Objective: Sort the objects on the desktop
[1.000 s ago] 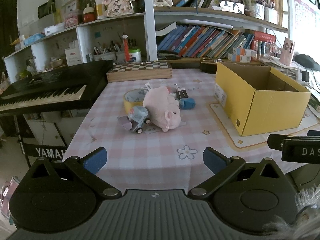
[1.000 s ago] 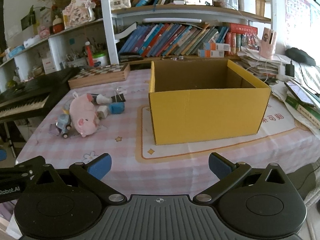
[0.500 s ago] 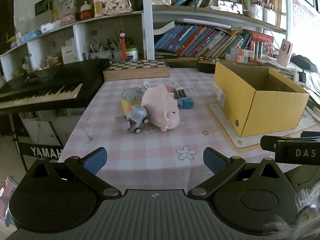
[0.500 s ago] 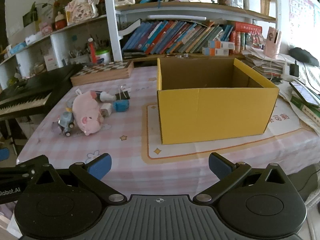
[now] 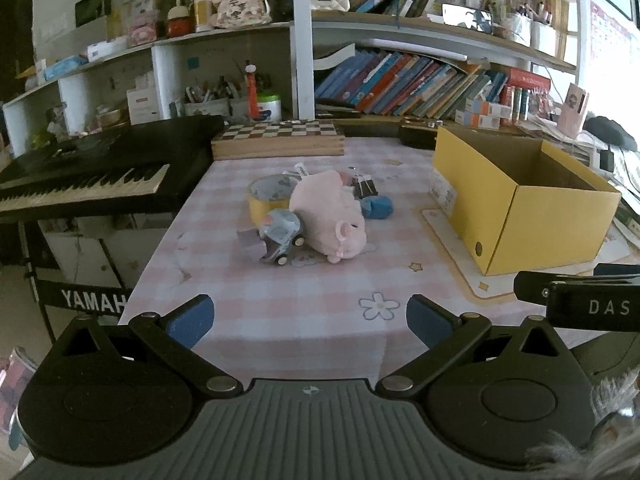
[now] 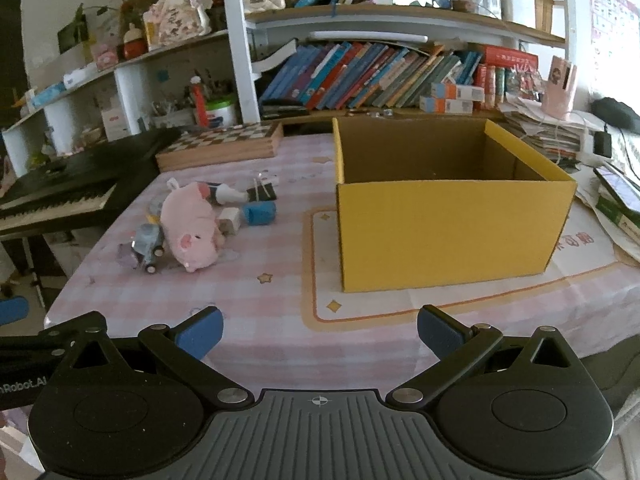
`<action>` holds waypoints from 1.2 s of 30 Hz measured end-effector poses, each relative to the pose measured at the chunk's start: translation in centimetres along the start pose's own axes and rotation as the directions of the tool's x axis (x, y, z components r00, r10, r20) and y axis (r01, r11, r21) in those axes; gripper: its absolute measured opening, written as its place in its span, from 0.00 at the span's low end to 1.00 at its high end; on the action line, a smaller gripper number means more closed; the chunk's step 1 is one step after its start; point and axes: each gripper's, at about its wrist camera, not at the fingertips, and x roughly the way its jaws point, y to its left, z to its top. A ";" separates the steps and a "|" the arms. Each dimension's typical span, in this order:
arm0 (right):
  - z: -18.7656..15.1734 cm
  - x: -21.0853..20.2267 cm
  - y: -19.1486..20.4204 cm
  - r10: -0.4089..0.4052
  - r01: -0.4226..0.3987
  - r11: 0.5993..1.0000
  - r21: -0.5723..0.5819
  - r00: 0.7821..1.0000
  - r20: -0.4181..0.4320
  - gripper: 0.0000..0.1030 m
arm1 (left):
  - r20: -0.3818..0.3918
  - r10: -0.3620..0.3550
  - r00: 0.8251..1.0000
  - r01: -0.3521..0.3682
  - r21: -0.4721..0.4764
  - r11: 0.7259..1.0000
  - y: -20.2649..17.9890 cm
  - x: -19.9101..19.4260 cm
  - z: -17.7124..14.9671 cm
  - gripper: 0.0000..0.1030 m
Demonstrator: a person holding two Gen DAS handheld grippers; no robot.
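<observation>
Our left claw [image 5: 307, 320] is spread wide with nothing between its blue pads [image 5: 190, 320], and it hangs over the near edge of the counter [image 5: 320, 292], which wears a pink checked cloth. Our right claw [image 6: 319, 330] is spread just as wide and equally empty, also at the near edge.

Ahead of the left claw, well apart from it, we see the small heap of things to sort. A pink plush pig [image 5: 330, 216] lies on its side in the middle of it. A grey toy car [image 5: 278, 236] touches the pig's left flank, and a yellow tape roll [image 5: 270, 196] sits just behind the car. A black binder clip [image 5: 365, 187] and a blue block [image 5: 378, 207] lie on the pig's right; from the right wrist view we also make out a small white block [image 6: 230, 219] beside the blue one.

To the right of the heap, the open yellow cardboard box [image 6: 448, 224] stands upright on a paper mat [image 6: 400, 308], directly ahead of the right claw. No contents show inside it.

Behind the heap a wooden chessboard box [image 5: 278, 140] lies flat. A black keyboard [image 5: 88, 176] borders the counter on the left, and bookshelves [image 5: 420, 84] fill the back.
</observation>
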 end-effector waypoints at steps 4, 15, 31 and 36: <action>0.1 0.2 0.3 0.012 -0.012 1.000 -0.012 1.000 0.001 1.00 | 0.001 0.007 1.000 -0.007 -0.006 1.000 0.1 0.1 0.2 1.00; 0.4 0.7 1.3 0.051 -0.051 0.998 -0.036 0.999 0.009 1.00 | 0.011 0.046 0.999 -0.047 0.023 0.999 0.8 0.2 0.2 1.00; 1.7 3.2 5.6 0.202 -0.200 0.971 -0.128 0.979 -0.002 1.00 | -0.001 0.102 0.995 -0.102 -0.050 0.994 4.3 0.4 0.3 1.00; 2.1 5.0 6.5 0.216 -0.217 0.966 -0.141 0.976 -0.021 1.00 | -0.018 0.121 0.992 -0.122 -0.065 0.990 5.1 1.7 0.5 1.00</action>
